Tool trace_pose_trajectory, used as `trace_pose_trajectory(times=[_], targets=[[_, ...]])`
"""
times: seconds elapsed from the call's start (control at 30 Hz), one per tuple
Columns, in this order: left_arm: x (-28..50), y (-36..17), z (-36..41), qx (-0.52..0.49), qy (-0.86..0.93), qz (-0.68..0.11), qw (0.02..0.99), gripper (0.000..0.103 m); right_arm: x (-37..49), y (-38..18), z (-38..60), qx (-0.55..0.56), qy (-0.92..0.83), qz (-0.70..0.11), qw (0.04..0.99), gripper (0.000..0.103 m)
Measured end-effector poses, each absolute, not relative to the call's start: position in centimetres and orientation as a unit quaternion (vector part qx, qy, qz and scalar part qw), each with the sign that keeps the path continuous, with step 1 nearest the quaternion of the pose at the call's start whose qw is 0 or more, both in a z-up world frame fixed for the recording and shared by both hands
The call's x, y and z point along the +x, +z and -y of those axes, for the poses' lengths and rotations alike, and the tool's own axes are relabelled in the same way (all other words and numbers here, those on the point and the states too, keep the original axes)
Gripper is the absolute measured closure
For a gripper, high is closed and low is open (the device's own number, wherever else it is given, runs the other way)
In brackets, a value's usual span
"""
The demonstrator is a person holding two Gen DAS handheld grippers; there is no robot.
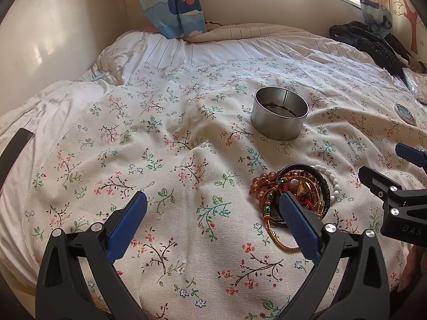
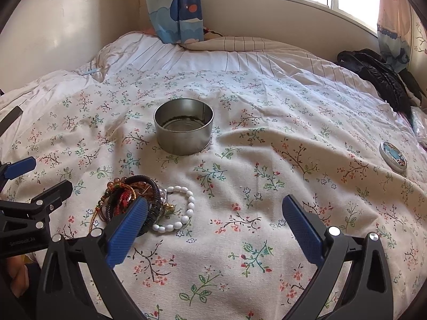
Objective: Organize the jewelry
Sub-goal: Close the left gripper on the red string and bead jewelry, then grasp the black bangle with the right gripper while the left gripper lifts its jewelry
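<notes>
A tangled pile of bracelets lies on the floral bedspread: amber beads, black bands, red cords, gold chain and a white bead bracelet. Beyond it stands an open round metal tin, also in the right wrist view as the tin. My left gripper is open, its right finger tip just in front of the pile. My right gripper is open too, with its left finger beside the pile. Neither holds anything. The right gripper's body shows at the left view's right edge.
A round tin lid with a blue picture lies to the right on the bedspread. A black jacket is heaped at the far right corner. Curtains, a wall and a window bound the bed's far side.
</notes>
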State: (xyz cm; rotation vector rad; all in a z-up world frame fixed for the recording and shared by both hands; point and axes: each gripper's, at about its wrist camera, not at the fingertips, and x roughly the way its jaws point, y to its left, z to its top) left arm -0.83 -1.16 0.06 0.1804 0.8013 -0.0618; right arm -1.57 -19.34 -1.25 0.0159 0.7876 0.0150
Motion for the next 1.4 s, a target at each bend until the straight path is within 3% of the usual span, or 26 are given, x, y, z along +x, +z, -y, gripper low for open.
trace_pose_trajectory(times=[0.27, 0.4, 0.5, 0.73, 0.83, 0.9, 0.97, 1.4], targets=[[-0.7, -0.1, 1.3, 0.089, -0.041, -0.395, 0.914, 0.007, -1.9, -0.7, 19.4, 0.012, 0.011, -0.369, 0.929, 0.006], [0.1, -1.2, 2.8, 0.096, -0.113, -0.433, 0.889, 0.009, -2.1, -0.1, 19.7, 0.008, -0.005, -0.348, 0.937, 0.006], [1.1, -2.5, 3.7, 0.091, -0.155, -0.470, 0.864, 0.023, -1.7, -0.6, 20.3, 0.022, -0.007, -0.363, 0.932, 0.006], [2.9, -4.1, 4.0, 0.060, -0.180, -0.496, 0.847, 0.042, -0.9, -1.6, 21.2, 0.046, -0.001, -0.390, 0.920, 0.006], [3.5, -4.8, 3.8, 0.046, -0.189, -0.515, 0.835, 0.063, -0.7, -1.9, 21.0, 0.044, 0.003, -0.394, 0.918, 0.006], [3.6, -5.0, 3.6, 0.035, -0.200, -0.522, 0.828, 0.084, -0.4, -2.1, 20.9, 0.044, 0.008, -0.399, 0.916, 0.006], [3.4, -4.8, 3.5, 0.034, -0.201, -0.516, 0.832, 0.092, -0.3, -2.2, 20.8, 0.045, 0.014, -0.402, 0.914, 0.006], [2.2, -1.6, -0.9, -0.030, -0.187, -0.468, 0.863, 0.098, 0.5, -3.3, 18.6, 0.030, 0.082, -0.424, 0.901, 0.006]])
